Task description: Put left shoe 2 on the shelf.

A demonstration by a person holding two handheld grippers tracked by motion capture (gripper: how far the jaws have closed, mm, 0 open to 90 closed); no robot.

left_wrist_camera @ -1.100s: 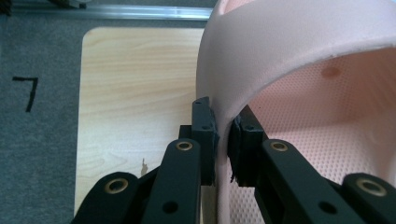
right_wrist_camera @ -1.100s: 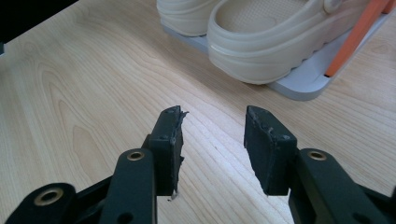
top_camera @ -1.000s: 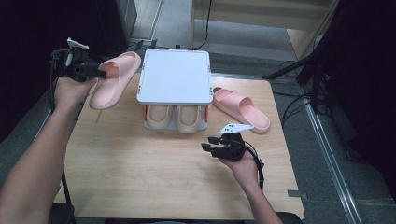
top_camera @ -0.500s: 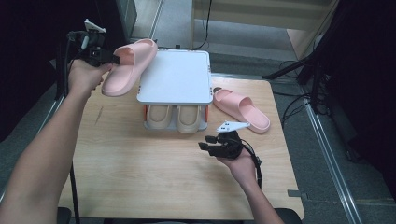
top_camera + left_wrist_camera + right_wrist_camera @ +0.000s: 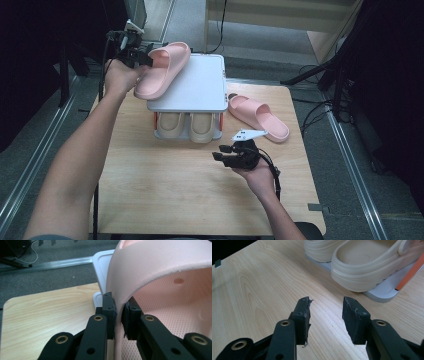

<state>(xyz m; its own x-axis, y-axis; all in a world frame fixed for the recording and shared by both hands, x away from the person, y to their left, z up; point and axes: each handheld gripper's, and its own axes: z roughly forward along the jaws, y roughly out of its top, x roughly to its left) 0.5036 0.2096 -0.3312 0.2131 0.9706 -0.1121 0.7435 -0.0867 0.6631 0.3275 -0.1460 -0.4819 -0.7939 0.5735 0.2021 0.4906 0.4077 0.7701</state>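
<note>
left gripper [image 5: 142,56]: clamped on pink slipper [image 5: 162,69] strap, seemingly above white rack [image 5: 192,90] | right gripper [image 5: 225,152]: jaws apart, empty, over tabletop [image 5: 165,190]

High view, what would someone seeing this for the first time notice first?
The pink slipper held up at the far left over the white shelf top, the left gripper pinching its strap. Next, its mate lying on the table right of the shelf, and the beige clogs tucked on the lower tier. The right gripper hovers open over bare wood in front of them.
</note>
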